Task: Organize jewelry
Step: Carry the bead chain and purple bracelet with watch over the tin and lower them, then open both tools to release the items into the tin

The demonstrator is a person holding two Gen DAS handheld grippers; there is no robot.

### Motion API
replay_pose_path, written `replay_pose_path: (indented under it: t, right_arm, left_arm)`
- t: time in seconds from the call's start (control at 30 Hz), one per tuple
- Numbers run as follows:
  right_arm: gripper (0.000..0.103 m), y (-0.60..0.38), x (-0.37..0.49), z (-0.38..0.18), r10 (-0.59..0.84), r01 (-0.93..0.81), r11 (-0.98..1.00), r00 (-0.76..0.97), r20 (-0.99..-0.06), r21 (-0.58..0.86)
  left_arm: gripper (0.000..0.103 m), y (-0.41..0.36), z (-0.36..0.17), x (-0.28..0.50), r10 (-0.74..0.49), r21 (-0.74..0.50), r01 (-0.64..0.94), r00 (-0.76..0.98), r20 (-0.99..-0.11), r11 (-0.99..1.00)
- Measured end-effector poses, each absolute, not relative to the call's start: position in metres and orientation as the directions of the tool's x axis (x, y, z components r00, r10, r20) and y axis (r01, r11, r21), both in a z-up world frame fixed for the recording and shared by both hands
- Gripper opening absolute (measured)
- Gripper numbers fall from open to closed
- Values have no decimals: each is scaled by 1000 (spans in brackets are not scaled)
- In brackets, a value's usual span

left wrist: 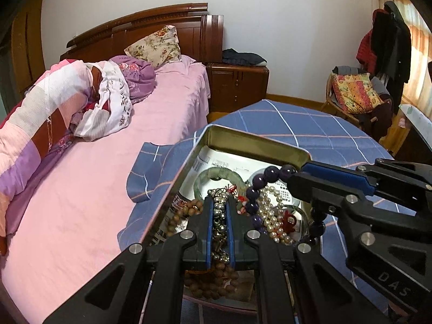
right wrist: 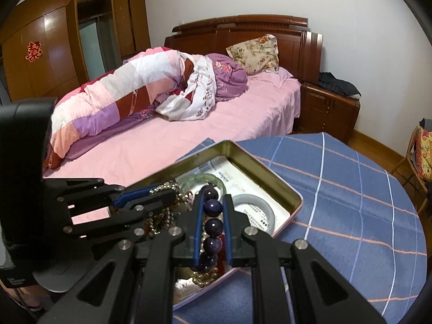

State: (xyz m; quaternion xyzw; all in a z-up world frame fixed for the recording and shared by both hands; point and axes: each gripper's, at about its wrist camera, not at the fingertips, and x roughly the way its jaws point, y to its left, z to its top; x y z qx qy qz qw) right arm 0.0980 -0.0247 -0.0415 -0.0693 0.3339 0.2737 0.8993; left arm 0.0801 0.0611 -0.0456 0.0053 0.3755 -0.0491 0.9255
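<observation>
An open metal tin on the blue checked table holds the jewelry. My left gripper is shut on a silver bead chain above the tin's near left part; it also shows in the right wrist view. My right gripper is shut on a purple bead bracelet, held over the tin; in the left wrist view it enters from the right with the purple beads hanging. A green jade bangle, a pale bangle, pearls and brown wooden beads lie inside.
The round table with a blue checked cloth stands against a bed with a pink sheet on the left. A wooden nightstand stands behind. A chair with cushions and clothes stands at the far right.
</observation>
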Motion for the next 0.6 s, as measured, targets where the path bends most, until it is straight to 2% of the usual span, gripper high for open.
replay_pose_path:
  t: [0.37,0.43,0.47,0.5,0.53,0.57,0.6]
  right_arm:
    - [17,-31,98,-55,442,-523,848,616,-652,81]
    - [18,-35,99,-55,450,-519,849,614,-649,97]
    - [22,-38,98,-54,456,-517,849,613,-645,109]
    - [32,-40,97,-53,464,-518,847,613,-640,118]
    - [33,-42,96,-52,460,-512,851,620,-636,116]
    - [33,-46,95,-50,458,-506,855,627,-631,117]
    - [38,-50,94,-48,455,-498,859,633,-626,121]
  left_arm:
    - [9,55,-50,75,-87,-17,106,703,-706,994]
    - [12,54,-48,74,-80,-11,102,704,-706,995]
    - [24,54,-47,72,-74,-7,97,706,-704,995]
    - [37,53,-46,71,-62,1,88,711,-700,996]
    - [45,54,-44,68,-29,20,60,724,-689,998]
    - [58,57,-42,65,-1,33,32,733,-680,999]
    - [65,59,-40,63,2,29,25,738,-674,999]
